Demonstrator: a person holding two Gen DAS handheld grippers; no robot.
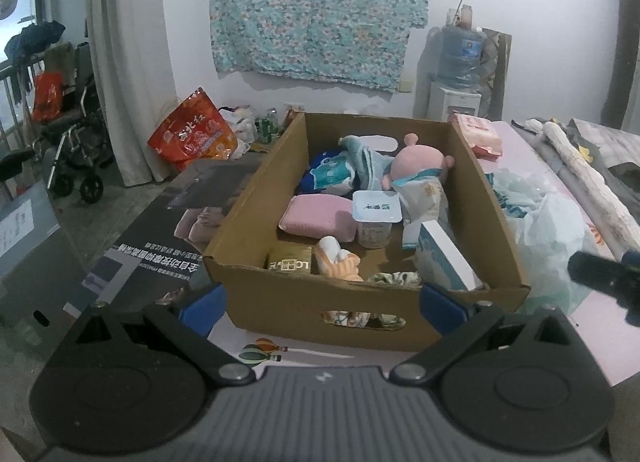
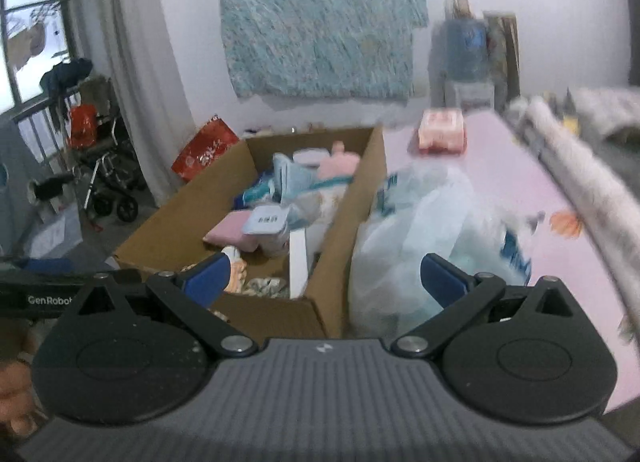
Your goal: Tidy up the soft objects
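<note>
the left wrist view looks forward and a little down between its own spread claw (image 1: 323, 304) fingers, facing the near wall of the cardboard box (image 1: 304, 302) from close by. the right wrist view sits further right and slightly back, blurred, seeing the same box (image 2: 340, 230) obliquely beside a plastic bag (image 2: 420, 230). both share the box, pink surface (image 2: 500, 166) and floral cloth (image 1: 316, 10) on the wall.

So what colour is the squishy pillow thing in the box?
The small cushion is pink, seen best in the left wrist view.
</note>
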